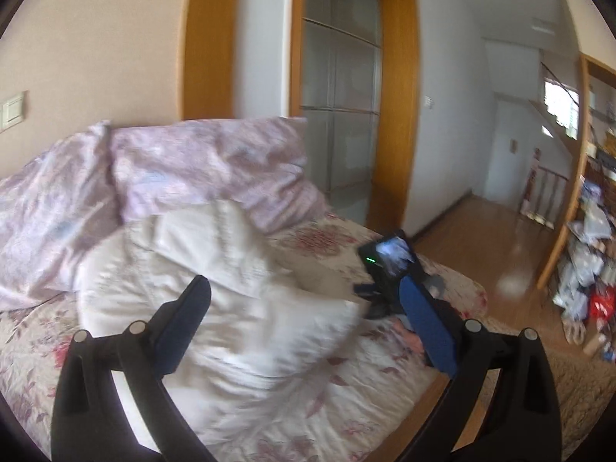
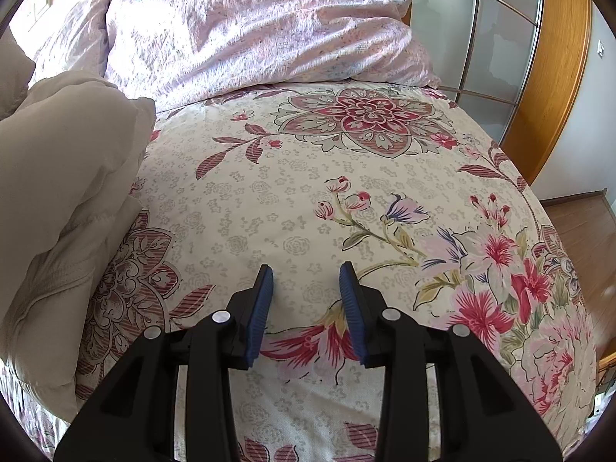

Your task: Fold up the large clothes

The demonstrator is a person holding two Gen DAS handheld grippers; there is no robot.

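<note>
A puffy off-white padded jacket point(image 1: 215, 300) lies bunched on the floral bedspread point(image 1: 327, 404); the left wrist view is blurred by motion. My left gripper point(image 1: 304, 288) is open wide, its fingers on either side of the jacket and just above it, holding nothing. The right gripper's body point(image 1: 389, 265) shows beyond the jacket's right side. In the right wrist view the jacket point(image 2: 57, 200) fills the left edge. My right gripper point(image 2: 306, 273) is open and empty, hovering over the bare bedspread point(image 2: 308, 192) to the right of the jacket.
Lilac patterned pillows point(image 1: 184, 169) point(image 2: 261, 27) are heaped at the head of the bed against the wall. A glass sliding door in a wooden frame point(image 1: 342, 88) stands beyond. Wooden floor point(image 1: 492, 246) lies right of the bed, with cluttered shelves point(image 1: 589, 254) at far right.
</note>
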